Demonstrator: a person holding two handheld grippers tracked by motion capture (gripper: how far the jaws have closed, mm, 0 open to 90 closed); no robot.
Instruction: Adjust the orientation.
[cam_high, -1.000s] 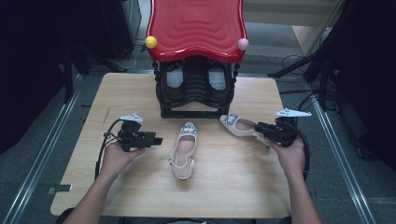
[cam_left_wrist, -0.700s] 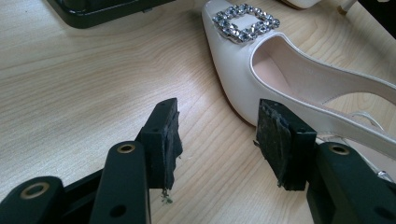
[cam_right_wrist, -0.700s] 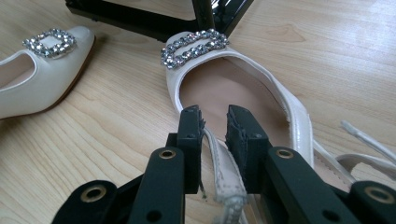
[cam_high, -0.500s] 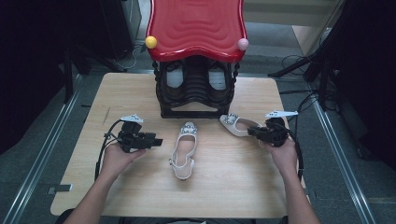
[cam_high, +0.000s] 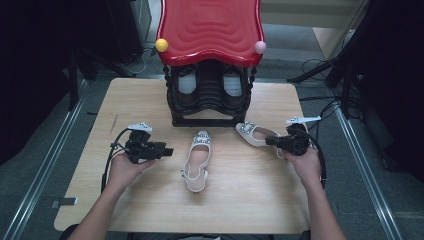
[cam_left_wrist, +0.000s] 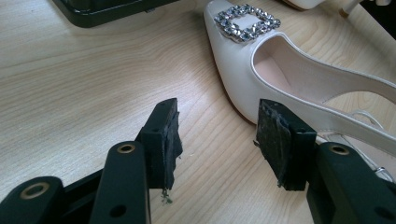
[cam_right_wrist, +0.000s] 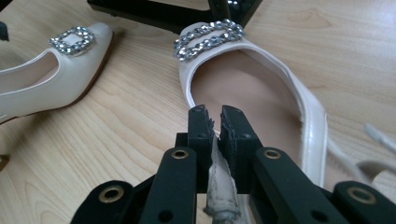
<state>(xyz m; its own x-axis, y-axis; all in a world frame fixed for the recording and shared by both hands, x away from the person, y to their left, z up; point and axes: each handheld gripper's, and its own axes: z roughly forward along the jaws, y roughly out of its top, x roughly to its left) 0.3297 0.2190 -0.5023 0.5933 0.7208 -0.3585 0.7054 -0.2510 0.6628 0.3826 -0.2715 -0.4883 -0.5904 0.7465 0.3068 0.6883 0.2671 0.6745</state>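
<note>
A: So, what sits in the rack?

B: Under its red top, two dark shoes sit side by side in the black frame.

A: And the pale shoes?

B: Both lie on the table in front of the rack. One lies just before its base, buckle end toward it. The other shoe lies before the rack's right corner, angled.

A: How does the right gripper stand?

B: Its jaws have just been closing, and they now pinch the side edge of that angled shoe.

A: Which view shows that?

B: The right gripper view: the pale rim runs up between the black pads, narrow apart. From above, you see the tool only meeting the shoe.

A: And the left gripper?

B: Wide, with nothing between its pads. It rests left of the middle shoe, pointing at it. Its own view shows that shoe's jewelled buckle close up, and bare wood between the jaws.
</note>
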